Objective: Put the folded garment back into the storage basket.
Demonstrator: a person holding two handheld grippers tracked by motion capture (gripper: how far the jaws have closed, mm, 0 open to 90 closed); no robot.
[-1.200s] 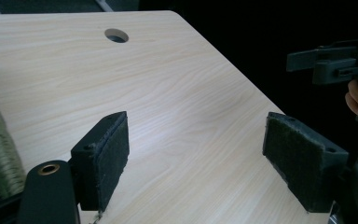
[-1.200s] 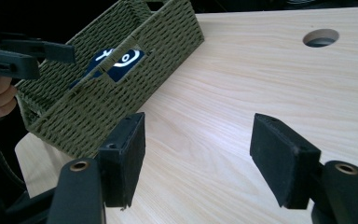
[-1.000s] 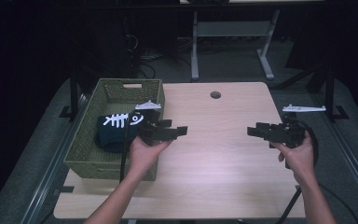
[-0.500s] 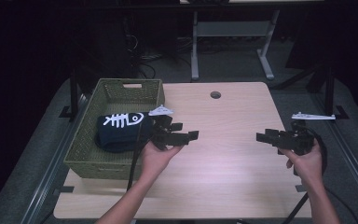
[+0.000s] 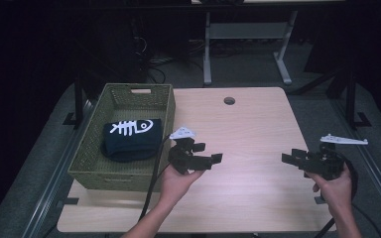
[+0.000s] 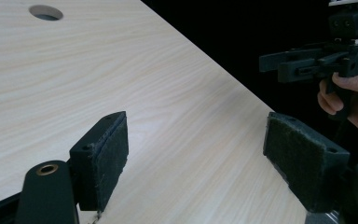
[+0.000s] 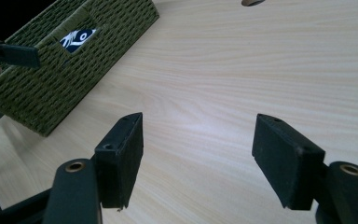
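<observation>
both claws, left and right, gape above the table.

A dim lab or test workspace. A pale wood-grain table with a round cable hole at 12 o'clock stands on grey carpet. Metal rails run along the floor at 9 and 3 o'clock. At 12 o'clock, a white desk frame and loose cables sit in darkness.
</observation>
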